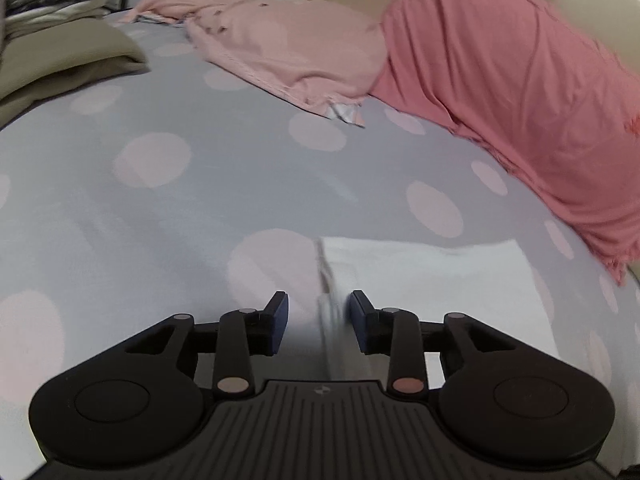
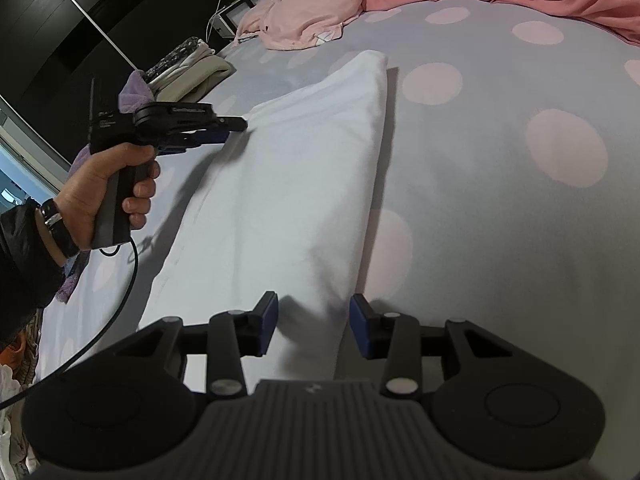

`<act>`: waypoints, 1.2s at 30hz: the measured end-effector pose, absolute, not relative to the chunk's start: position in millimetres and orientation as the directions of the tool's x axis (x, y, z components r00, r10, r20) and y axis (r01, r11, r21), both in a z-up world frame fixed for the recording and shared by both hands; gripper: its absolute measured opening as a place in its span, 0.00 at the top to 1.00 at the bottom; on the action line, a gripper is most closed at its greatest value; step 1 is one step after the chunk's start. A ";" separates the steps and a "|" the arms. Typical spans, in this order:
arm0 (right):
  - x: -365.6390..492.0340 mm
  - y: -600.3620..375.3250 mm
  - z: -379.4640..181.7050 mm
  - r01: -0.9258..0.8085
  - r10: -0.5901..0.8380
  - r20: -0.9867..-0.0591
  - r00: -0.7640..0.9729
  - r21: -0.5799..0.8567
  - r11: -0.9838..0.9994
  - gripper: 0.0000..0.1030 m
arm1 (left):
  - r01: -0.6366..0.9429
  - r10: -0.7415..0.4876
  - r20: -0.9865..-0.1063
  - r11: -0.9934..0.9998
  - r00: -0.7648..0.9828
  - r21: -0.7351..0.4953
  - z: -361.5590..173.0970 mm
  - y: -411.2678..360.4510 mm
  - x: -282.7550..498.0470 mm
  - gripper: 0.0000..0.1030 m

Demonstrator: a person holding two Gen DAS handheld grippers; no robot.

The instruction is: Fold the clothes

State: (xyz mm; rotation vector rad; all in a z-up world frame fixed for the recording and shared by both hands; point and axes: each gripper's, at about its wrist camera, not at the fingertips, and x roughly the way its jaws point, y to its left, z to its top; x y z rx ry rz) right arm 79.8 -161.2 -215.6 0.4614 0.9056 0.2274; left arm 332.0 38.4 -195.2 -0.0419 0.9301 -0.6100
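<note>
On bed: white garment [image 2: 288, 184]; both tongs [image 1: 319, 320] [image 2: 313, 322] spread; right view alone shows hand [image 2: 108, 196].

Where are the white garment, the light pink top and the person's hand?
white garment [image 2: 288, 184]: right wrist view, middle of the folded cloth.
light pink top [image 1: 288, 40]: left wrist view, its crumpled body.
hand [image 2: 108, 192]: right wrist view, knuckles gripping the handle.

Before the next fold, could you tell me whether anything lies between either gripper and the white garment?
Nothing visible does: the open left gripper and open right gripper are both already at edges of the white garment.
</note>
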 end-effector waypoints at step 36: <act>102.6 -202.1 -259.0 0.246 0.531 -0.614 0.585 0.757 0.605 0.77 | 0.486 -0.625 -0.744 0.739 0.235 -0.467 -207.0 124.0 163.1 0.67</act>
